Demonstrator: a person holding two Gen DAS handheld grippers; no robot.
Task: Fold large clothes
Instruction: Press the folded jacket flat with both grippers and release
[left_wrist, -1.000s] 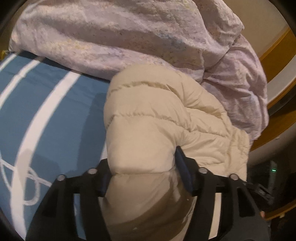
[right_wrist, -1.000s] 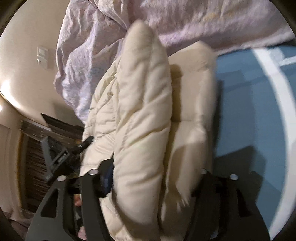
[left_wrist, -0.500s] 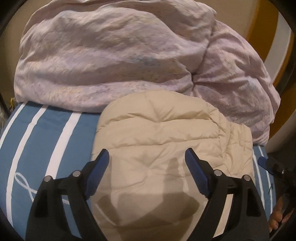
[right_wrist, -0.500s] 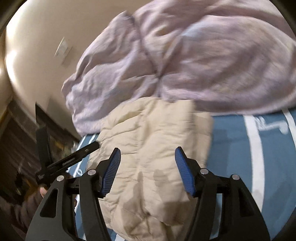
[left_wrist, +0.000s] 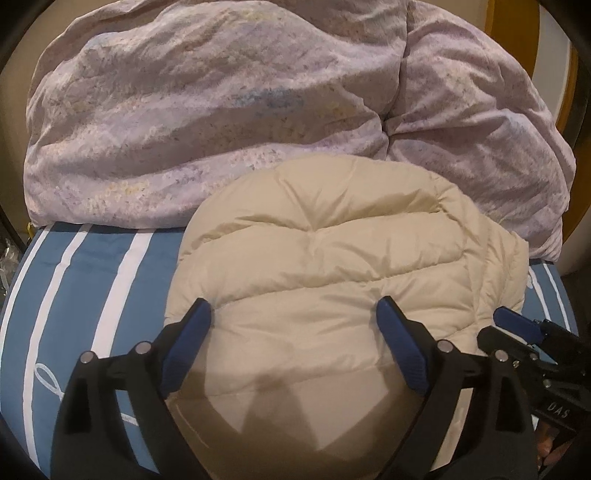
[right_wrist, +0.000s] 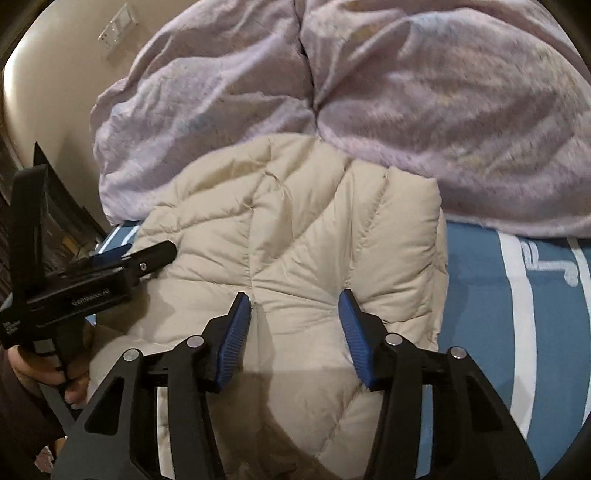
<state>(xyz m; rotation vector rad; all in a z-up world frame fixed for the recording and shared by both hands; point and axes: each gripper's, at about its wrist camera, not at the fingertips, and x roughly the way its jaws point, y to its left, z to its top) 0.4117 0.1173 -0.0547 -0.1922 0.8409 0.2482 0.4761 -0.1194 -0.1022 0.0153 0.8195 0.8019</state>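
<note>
Cream puffer jacket (left_wrist: 325, 280) lies bunched into a rough folded bundle on the blue striped bedsheet (left_wrist: 92, 280), its far edge pushed up against the big lilac duvet (left_wrist: 221, 103) heaped at the back. Left gripper (left_wrist: 293, 325) hangs over the near part of the jacket w/ fingers wide apart, holding nothing; right gripper (right_wrist: 295, 314) is likewise spread, nothing between the pads, poised over the jacket's middle. In the right view the left tool shows at the left edge of the bundle, just beside it. Looks to me like the gap btwn folds: a fold's been laid, both tools free. Bundle is still lumpy & uneven on the right side, so prob. next move needs a fresh pinch on an edge or a press down to flatten, w/ both tools working together as the padding will spring back.
</note>
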